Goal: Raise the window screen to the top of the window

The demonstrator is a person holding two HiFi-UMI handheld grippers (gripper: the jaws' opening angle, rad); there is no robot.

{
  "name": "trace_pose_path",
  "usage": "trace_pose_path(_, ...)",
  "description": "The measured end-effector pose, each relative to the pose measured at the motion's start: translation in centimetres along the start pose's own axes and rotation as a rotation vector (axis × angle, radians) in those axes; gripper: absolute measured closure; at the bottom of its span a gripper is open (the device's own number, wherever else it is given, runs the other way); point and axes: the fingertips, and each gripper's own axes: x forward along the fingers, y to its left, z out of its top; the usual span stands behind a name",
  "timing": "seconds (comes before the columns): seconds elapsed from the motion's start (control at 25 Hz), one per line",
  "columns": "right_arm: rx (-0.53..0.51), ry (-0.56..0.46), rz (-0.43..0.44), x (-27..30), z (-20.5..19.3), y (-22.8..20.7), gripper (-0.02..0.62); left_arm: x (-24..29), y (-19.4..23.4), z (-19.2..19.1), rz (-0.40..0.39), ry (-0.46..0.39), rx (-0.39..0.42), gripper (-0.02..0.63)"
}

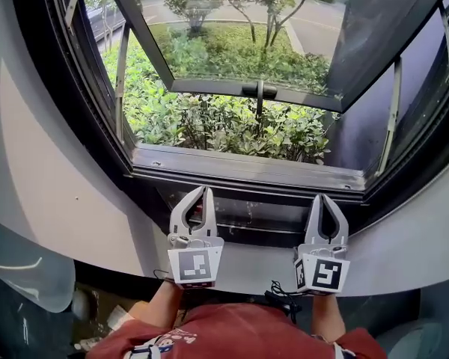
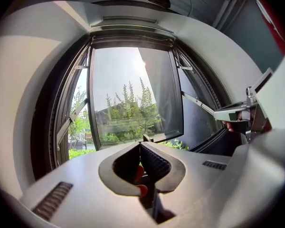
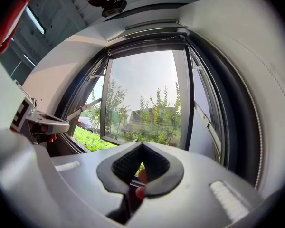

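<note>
The window opening has no mesh across it. A dark bar runs along its top in the left gripper view, and it also shows as the dark bar in the right gripper view; whether it is the screen's rail I cannot tell. My left gripper is low in front of the sill, left of centre, shut and empty. My right gripper hangs level with it to the right, also shut on nothing. Both point up toward the window, clear of the frame. Each gripper view shows its own gripper with the pads together.
The glass sash is swung outward, with its handle at the bottom edge. Metal stays brace both sides. Green shrubs lie outside. A curved white wall surrounds the frame. Cables hang near the red shirt.
</note>
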Motion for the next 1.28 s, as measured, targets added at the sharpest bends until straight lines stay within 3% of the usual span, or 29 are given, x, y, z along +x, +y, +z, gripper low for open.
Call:
trace_pose_path(0.52,0.007,-0.007,-0.015,0.3,-0.6,-0.5,0.584,0.1,0.6,-0.2,0.019,-0.020,-0.010,0.600)
trace_pose_path(0.8,-0.073,-0.036,-0.021,0.4,-0.1,-1.2,0.584,0.2,1.6,-0.5,0.034,-0.037,0.019,0.600)
trace_pose_path(1.28,-0.060,-0.023,-0.019,0.0,-0.9,-0.9,0.584,-0.4,1.8,-1.1,0.044,-0.030,0.008,0.600)
